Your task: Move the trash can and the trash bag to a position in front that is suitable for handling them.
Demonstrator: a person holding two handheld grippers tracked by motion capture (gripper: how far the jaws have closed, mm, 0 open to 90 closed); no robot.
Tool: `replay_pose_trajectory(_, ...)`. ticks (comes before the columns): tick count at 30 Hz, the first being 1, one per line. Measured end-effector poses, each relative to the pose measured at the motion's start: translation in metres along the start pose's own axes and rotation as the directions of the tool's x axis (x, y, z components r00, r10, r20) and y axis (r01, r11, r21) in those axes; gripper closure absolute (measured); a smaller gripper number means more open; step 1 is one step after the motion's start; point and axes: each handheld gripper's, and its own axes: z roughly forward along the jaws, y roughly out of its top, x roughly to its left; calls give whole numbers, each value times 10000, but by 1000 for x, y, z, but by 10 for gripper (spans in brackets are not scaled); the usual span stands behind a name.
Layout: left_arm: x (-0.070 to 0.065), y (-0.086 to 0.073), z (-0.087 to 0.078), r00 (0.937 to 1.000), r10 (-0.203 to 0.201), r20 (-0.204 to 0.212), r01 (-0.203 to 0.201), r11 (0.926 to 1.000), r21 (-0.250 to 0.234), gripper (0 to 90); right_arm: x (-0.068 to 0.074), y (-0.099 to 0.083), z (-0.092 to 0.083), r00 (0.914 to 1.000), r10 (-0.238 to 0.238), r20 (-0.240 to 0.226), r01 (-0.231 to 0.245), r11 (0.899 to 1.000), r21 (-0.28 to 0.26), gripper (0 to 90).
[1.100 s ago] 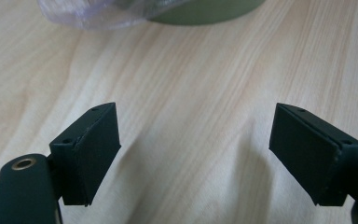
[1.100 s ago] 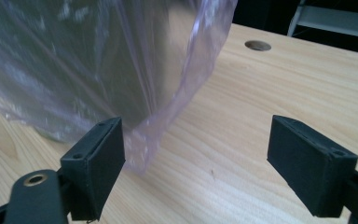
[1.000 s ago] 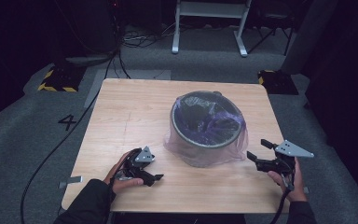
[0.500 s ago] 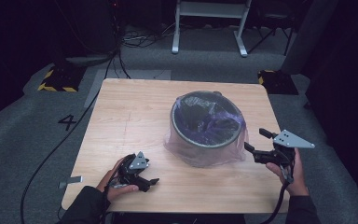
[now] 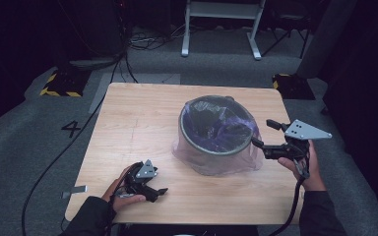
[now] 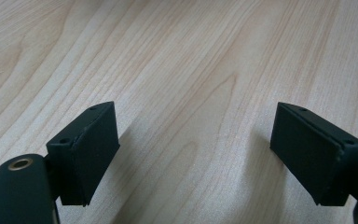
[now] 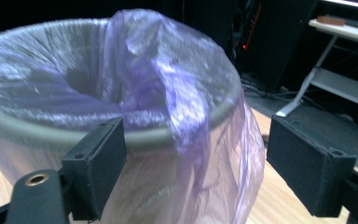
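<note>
Since the earlier frame the right gripper (image 5: 266,133) has risen and closed in on the bin's rim, while the left gripper (image 5: 158,192) has slid back toward the counter's (image 5: 138,123) near edge. The bin (image 5: 216,142), wrapped in a purple bag (image 7: 182,107), stands right of centre. Both pairs of jaws are spread, holding nothing.

The bin (image 5: 216,132) is grey, lined with a translucent pale purple bag (image 5: 236,157) that looks darker violet inside. Both the left tool (image 5: 150,189) and right tool (image 5: 263,135) are black, each topped by a grey plate. The bench (image 5: 138,123) is light wood with a wavy brown grain; the floor (image 5: 24,147) is speckled grey.
</note>
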Motion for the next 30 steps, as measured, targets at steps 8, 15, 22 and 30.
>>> replay_pose_trajectory(8,0,0,0,10000,6,2,-6,10000,3,149,1,9,1,9998,-57,-171,55,9999,-93,198)
replay_pose_trajectory(15,0,0,0,10000,39,47,-39,10000,-11,149,8,27,14,9980,-254,-573,269,9993,254,199)
replay_pose_trajectory(22,1,0,0,10000,66,51,-66,10000,9,149,10,36,27,9953,-352,-901,393,9983,435,203)
replay_pose_trajectory(30,1,0,0,9999,96,71,-96,10000,13,149,9,53,44,9918,-330,-1231,436,9955,844,194)
